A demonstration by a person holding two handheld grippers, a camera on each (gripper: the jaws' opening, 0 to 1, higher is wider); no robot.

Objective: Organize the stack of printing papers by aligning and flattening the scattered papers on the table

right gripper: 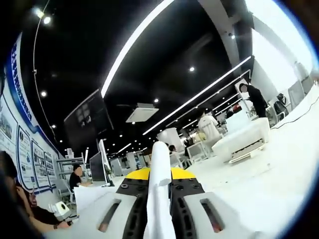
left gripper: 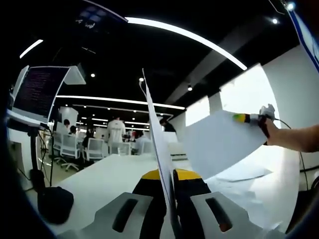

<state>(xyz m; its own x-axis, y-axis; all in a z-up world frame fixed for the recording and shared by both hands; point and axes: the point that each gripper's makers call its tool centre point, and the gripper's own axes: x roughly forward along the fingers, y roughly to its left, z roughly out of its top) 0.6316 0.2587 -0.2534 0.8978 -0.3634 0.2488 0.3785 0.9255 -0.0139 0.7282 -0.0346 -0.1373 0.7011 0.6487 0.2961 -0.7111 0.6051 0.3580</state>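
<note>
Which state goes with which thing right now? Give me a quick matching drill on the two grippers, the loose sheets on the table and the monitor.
Things:
1. left gripper
2. right gripper
3. loose sheets on the white table
4. monitor

States:
A. lying flat, not held
B. shut on a paper seen edge-on, standing upright between the jaws
C. raised on a stand at the table's far left edge
D. shut on a paper that curls over between the jaws

Pairs: 1-B, 2-D, 3-A, 4-C
</note>
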